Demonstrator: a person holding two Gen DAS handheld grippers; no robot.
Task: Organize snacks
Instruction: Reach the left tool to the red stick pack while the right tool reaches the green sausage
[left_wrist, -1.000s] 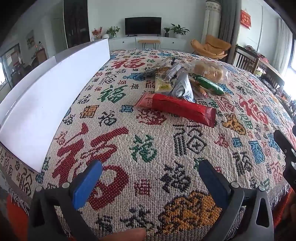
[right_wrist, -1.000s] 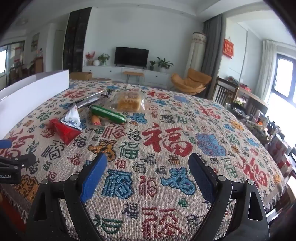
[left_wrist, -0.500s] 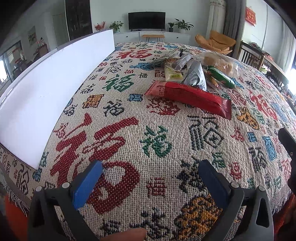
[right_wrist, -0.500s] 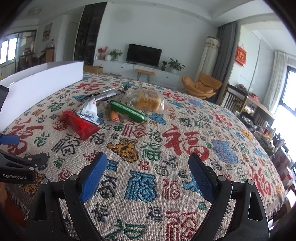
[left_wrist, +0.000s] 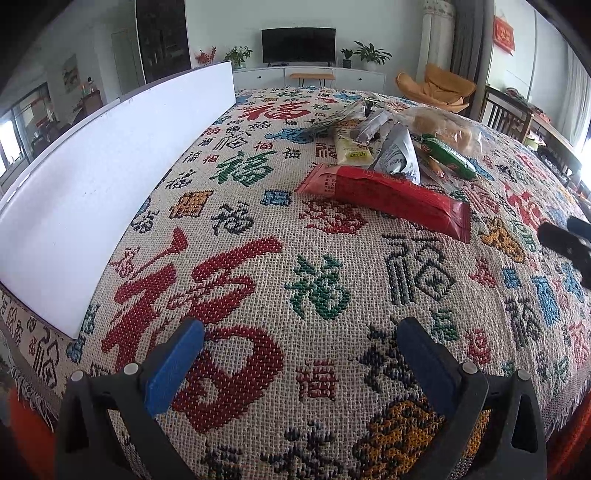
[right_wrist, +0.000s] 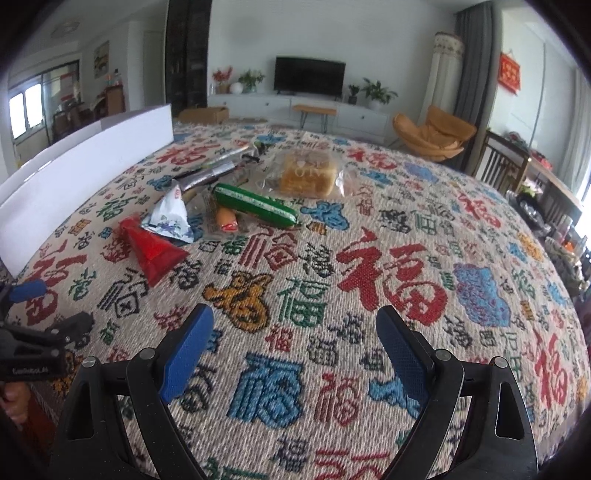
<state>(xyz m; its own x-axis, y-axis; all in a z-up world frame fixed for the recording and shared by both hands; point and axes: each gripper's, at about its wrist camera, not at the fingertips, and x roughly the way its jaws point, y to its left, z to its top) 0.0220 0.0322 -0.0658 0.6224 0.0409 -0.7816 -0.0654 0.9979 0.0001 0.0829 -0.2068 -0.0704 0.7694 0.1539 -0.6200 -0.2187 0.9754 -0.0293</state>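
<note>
A pile of snacks lies on the patterned tablecloth. Nearest is a long red packet, also in the right wrist view. Behind it are a silver pouch, a green sausage-shaped pack, a yellow packet and a clear bag of bread. My left gripper is open and empty, low over the cloth, well short of the red packet. My right gripper is open and empty, to the right of the pile.
A long white box stands along the table's left edge. The left gripper also shows at the left of the right wrist view. Chairs stand beyond the table's right side.
Both grippers have moved forward a little toward the snack pile, so the packets look larger. Both stayed open. No snack has moved.
</note>
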